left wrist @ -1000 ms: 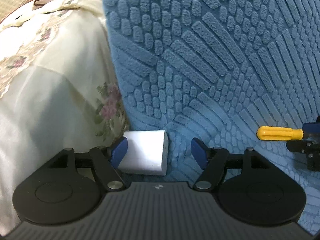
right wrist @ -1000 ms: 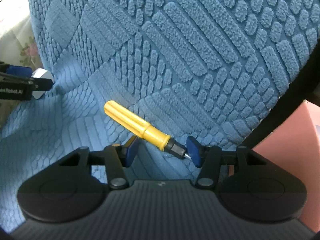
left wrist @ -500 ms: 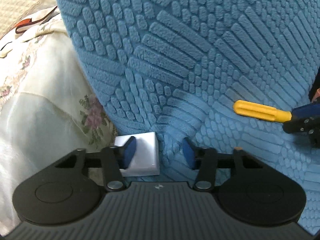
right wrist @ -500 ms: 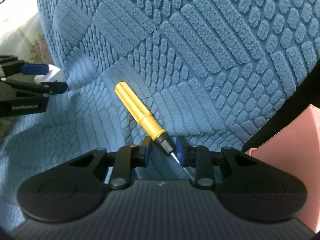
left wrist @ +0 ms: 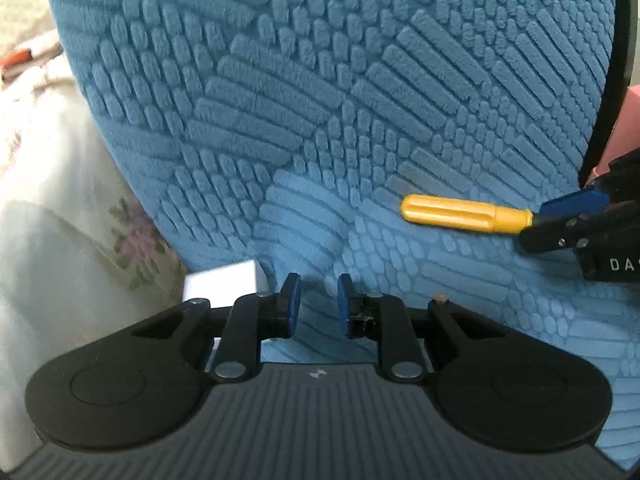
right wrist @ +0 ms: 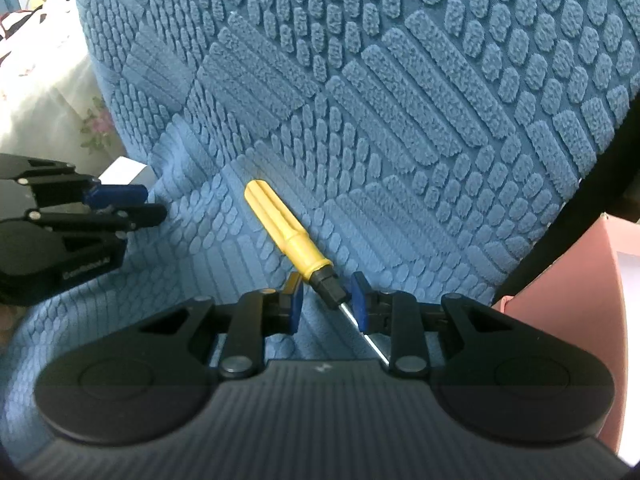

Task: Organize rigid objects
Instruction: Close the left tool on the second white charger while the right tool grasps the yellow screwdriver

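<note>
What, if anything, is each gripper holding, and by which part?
The right gripper straddles the screwdriver at its black collar; contact is unclear. The left gripper holds nothing.

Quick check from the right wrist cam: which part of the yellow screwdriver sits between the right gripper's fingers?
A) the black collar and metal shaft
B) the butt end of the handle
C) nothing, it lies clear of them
A: the right gripper brackets the screwdriver at its black collar and shaft; the yellow handle points away.
</note>
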Tool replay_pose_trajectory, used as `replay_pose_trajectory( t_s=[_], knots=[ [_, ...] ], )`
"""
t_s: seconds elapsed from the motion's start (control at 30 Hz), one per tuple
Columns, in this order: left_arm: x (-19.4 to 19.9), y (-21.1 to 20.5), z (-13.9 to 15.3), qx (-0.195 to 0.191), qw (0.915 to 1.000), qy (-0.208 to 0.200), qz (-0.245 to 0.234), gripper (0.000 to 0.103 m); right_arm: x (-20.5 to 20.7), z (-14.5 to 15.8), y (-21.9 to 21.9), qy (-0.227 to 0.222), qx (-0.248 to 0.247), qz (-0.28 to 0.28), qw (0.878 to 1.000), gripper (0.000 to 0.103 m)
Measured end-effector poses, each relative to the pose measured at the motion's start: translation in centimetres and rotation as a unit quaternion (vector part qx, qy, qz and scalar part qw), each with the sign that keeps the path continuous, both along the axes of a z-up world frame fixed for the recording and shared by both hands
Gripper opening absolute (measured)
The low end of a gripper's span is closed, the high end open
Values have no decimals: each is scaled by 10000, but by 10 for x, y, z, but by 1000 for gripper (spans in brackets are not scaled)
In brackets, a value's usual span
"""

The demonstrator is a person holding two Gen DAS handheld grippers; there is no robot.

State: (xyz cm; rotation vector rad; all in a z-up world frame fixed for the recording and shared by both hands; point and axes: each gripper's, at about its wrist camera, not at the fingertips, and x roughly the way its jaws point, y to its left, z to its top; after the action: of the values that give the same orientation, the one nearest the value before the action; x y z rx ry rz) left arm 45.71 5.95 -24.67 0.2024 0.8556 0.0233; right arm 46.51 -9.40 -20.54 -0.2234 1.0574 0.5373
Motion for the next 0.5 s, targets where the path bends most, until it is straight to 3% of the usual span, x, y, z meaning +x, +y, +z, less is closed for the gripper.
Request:
replay_pose_trajectory(
  t_s=[0.1,0.17,0.27,0.33,0.5],
  knots=[
    [-10,-6,2,607,9979,-209,-93,32,-1,-6,-2,29,8,-1,10000,29],
    [-6,-3,-1,895,9956,-257,-120,56,-2,-9,-2,58,1,6,10000,29],
    [-8,2,-10,1157,9932,-130,25,62,-3,-11,-3,86,6,14,10000,29],
    [-3,6,-15,1180,9928,-34,204,66,-4,-13,-3,103,23,13,9999,29],
    [7,26,-17,759,9944,109,723,66,-4,-14,-7,142,66,11,9999,28]
  ],
)
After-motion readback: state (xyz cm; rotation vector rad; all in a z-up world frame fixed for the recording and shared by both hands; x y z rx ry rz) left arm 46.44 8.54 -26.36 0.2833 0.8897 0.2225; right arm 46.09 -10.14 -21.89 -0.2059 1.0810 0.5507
